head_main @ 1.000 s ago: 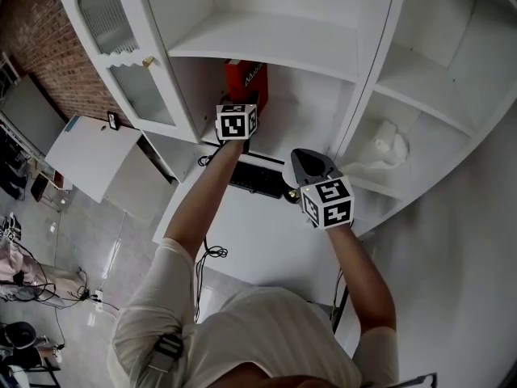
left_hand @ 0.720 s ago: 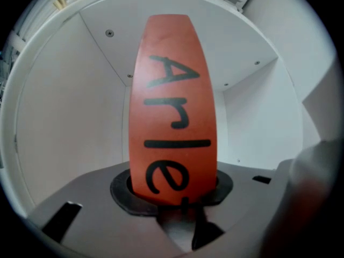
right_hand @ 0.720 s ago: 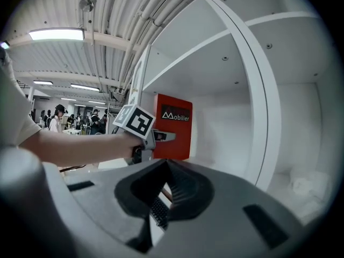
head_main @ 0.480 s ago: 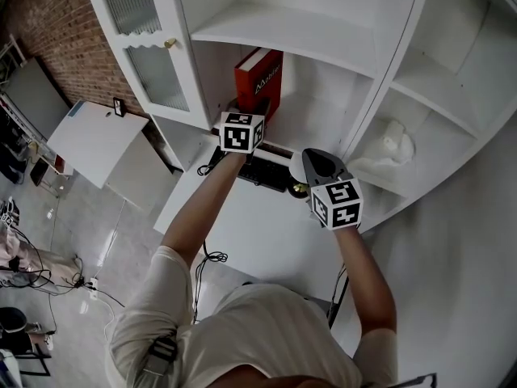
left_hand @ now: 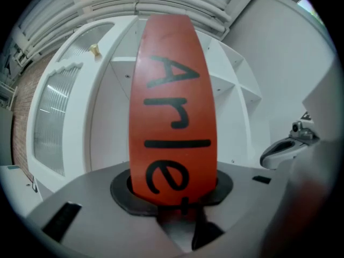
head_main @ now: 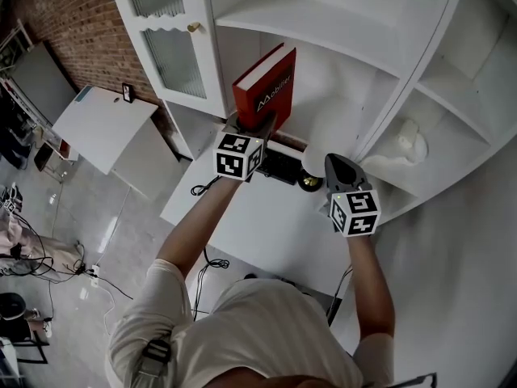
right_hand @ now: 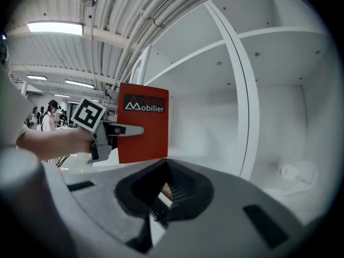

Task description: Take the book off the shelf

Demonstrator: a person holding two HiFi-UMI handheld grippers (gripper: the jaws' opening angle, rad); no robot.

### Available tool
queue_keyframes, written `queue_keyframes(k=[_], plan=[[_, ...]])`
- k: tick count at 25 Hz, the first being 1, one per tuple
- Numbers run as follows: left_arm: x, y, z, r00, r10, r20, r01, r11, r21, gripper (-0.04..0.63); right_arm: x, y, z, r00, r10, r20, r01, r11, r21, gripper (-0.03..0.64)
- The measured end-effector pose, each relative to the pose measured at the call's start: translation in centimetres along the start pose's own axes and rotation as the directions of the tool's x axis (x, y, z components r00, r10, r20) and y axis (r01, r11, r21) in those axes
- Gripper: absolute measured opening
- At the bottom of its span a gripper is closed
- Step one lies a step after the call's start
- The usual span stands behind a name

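1. In the right-hand compartment of the white shelf unit (head_main: 323, 24): a crumpled white lump (head_main: 400, 142), material unclear.
2. At the mouth of the middle compartment: a red hardcover book with white lettering (head_main: 265, 95), upright, pinched at its lower spine by the left hand-held gripper (head_main: 260, 129).
3. Right hand-held gripper (head_main: 338, 168): jaws slightly spread, nothing between them, well apart from the book.
4. Below both: a white bench (head_main: 242, 217) carrying a black keyboard (head_main: 279, 166).
5. Left of the shelves: a ribbed-glass cabinet door (head_main: 174, 55) with a brass knob (head_main: 194, 27).
6. Around: a red brick wall (head_main: 73, 23), a grey floor (head_main: 105, 217), black cables (head_main: 212, 255).
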State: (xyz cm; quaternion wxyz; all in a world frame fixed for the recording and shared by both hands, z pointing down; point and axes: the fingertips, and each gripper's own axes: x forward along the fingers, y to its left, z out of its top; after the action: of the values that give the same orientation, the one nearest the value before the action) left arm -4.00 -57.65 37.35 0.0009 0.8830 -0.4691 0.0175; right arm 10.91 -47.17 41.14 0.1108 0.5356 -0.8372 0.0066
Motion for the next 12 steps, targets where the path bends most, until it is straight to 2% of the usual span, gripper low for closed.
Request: queue_keyframes(k=[4,12], plan=[[-2.9,0.3,-0.3,1.000,-0.002,0.023,0.002,1.000,-0.010,0.150,-0.6,0.6,-0.7,1.000,-0.014,0.000,0.014,1.000,0.019,0.002],[-7.8,0.1,-1.5,0.997,-0.010,0.071,0.008,1.000,0.024,0.150,-1.6,2.4,-1.8,0.999,-0.053,-0.001,0.053,0.998,0.037,0.002]])
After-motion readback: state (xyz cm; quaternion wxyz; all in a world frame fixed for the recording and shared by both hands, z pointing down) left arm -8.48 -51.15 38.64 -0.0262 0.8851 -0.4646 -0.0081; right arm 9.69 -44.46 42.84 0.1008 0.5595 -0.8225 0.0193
